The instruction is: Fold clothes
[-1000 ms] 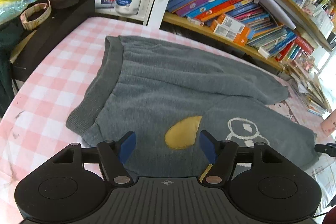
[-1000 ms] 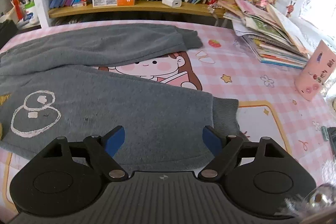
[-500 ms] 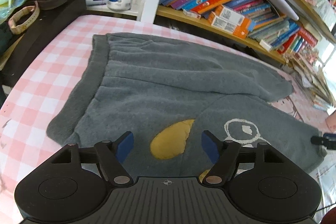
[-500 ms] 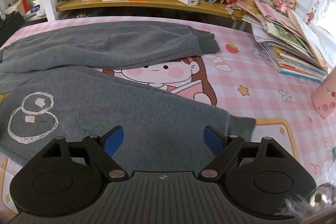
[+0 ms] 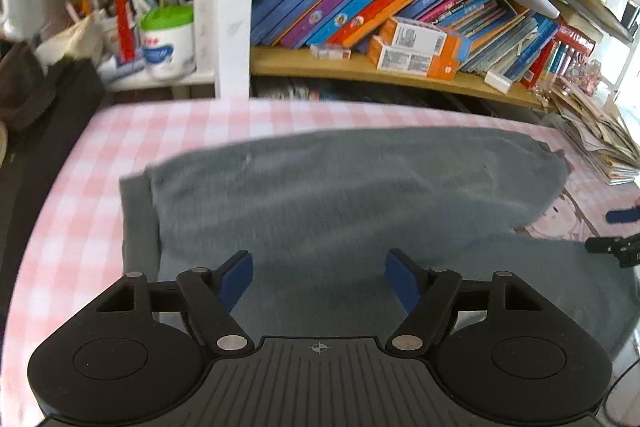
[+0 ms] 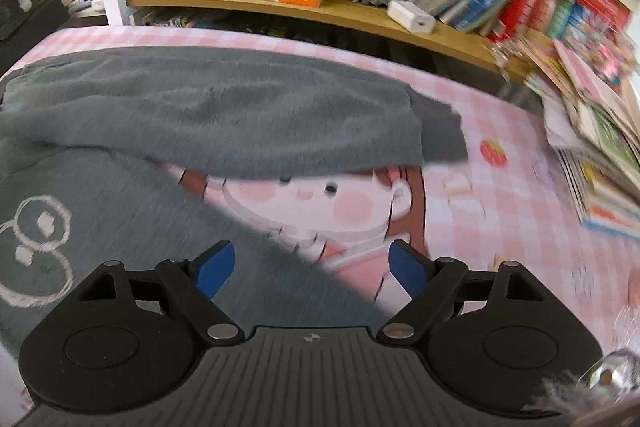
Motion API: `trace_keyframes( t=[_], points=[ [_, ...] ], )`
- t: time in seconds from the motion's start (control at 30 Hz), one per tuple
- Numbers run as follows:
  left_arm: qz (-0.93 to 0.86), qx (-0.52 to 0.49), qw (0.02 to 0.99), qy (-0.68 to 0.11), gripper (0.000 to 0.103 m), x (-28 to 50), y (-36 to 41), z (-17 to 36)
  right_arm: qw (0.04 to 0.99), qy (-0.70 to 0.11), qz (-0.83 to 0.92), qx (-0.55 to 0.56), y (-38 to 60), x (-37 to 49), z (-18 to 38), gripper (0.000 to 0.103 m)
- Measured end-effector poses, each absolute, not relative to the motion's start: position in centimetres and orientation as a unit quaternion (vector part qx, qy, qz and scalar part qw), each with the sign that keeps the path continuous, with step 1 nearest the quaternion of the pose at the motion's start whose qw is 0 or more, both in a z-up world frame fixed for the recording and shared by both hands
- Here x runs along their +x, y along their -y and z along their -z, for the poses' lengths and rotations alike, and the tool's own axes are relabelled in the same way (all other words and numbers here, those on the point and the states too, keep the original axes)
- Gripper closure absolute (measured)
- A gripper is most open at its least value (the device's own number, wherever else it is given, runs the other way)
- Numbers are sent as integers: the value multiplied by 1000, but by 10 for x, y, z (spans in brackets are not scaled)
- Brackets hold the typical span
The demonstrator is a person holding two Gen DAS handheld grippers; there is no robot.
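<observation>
The grey trousers (image 5: 360, 195) lie flat on the worktop (image 5: 80, 207), which carries a pink checked cloth with a cartoon girl printed on it. The 2 legs are spread apart in a V, so that the girl's face (image 6: 312, 195) shows between them in the right wrist view.

The left tool (image 5: 319, 281) hovers above the upper part of the trousers, near the waistband (image 5: 138, 223), which is on the left side of that view. Its jaws are opening, and nothing is between the blue pads (image 5: 238, 277); the fabric lies below them and is not gripped. The picture is blurred, so I cannot tell how close the pads are to the cloth.

The right tool (image 6: 310, 273) stands with its jaws wide apart and holds nothing. It is above the inner edge of the near leg: its left pad (image 6: 214, 267) is over grey fabric, its right pad over the bare printed cloth. A white ring drawing (image 6: 36, 247) on this leg is to the left of the tool. The far leg (image 6: 240, 115) lies beyond, in front of the bookshelf (image 6: 320, 11).
</observation>
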State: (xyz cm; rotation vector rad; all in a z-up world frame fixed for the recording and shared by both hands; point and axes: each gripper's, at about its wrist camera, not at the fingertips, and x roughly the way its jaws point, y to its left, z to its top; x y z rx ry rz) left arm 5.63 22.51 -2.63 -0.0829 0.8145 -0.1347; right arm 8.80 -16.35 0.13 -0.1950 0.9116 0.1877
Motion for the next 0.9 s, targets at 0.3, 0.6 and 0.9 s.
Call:
trace_keyframes(
  t=[0.3, 0.6, 0.9],
  points=[
    [70, 17, 916, -395, 25, 115, -237, 32, 892, -417, -112, -132, 193, 176, -6, 19],
    [103, 65, 907, -404, 25, 165, -254, 37, 889, -404, -135, -169, 214, 242, -10, 19],
    [123, 86, 894, -421, 25, 188, -260, 55, 870, -419, -168, -197, 210, 277, 2, 20]
  ],
)
